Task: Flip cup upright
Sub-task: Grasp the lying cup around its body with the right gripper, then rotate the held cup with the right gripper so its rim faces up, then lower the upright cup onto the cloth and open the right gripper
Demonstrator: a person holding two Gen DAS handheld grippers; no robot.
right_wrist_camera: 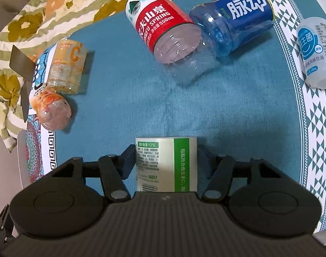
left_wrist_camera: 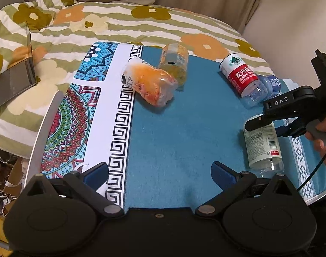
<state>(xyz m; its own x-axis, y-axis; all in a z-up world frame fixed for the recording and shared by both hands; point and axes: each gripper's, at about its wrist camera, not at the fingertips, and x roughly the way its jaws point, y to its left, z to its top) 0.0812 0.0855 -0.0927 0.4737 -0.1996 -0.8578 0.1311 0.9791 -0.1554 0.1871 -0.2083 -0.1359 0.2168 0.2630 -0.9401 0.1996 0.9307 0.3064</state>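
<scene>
Lying flat, green-label bottle [right_wrist_camera: 166, 163] long axis along right tool [right_wrist_camera: 166, 160], fingers flanking, grip unclear; left tool [left_wrist_camera: 159, 174] released.

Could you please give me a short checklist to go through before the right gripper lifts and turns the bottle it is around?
1. Right gripper straddles the white-and-green labelled bottle: ok.
2. Both fingers firmly pressing the label: cannot tell; they sit right at its sides.
3. Bottle lying on its side on the blue cloth, not yet upright: ok.
4. Cloth ahead bare for standing it; red-labelled Nongfu Spring bottle lies well beyond: ok.
5. Left gripper open, empty and apart from the bottle: ok.
6. Which end is the mouth: cannot tell.
</scene>
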